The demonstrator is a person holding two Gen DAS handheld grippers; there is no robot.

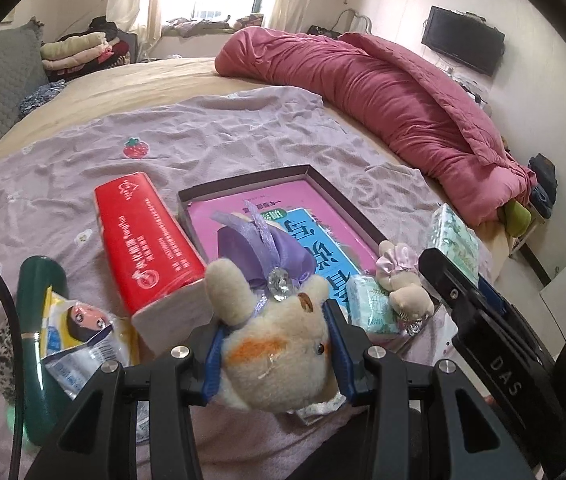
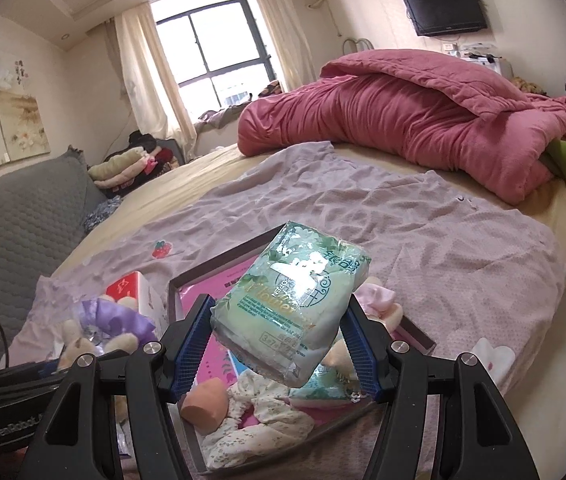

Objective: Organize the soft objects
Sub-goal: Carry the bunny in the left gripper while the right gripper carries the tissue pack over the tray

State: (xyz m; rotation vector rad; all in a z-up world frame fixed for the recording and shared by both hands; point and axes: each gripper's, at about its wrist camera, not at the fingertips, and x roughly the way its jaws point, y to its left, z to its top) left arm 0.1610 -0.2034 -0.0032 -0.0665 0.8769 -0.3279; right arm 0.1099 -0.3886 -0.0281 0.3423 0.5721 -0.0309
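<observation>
My left gripper is shut on a beige plush rabbit with a purple bow, held above the near end of a shallow dark box lined pink. My right gripper is shut on a green tissue pack, held above the same box. The pack and right gripper also show at right in the left wrist view. In the box lie a second green tissue pack, a small plush with pink frill, and a doll in floral cloth.
A red tissue box lies left of the dark box. A dark green tube and a printed snack packet sit further left. All rest on a lilac sheet on the bed. A rolled pink quilt lies behind.
</observation>
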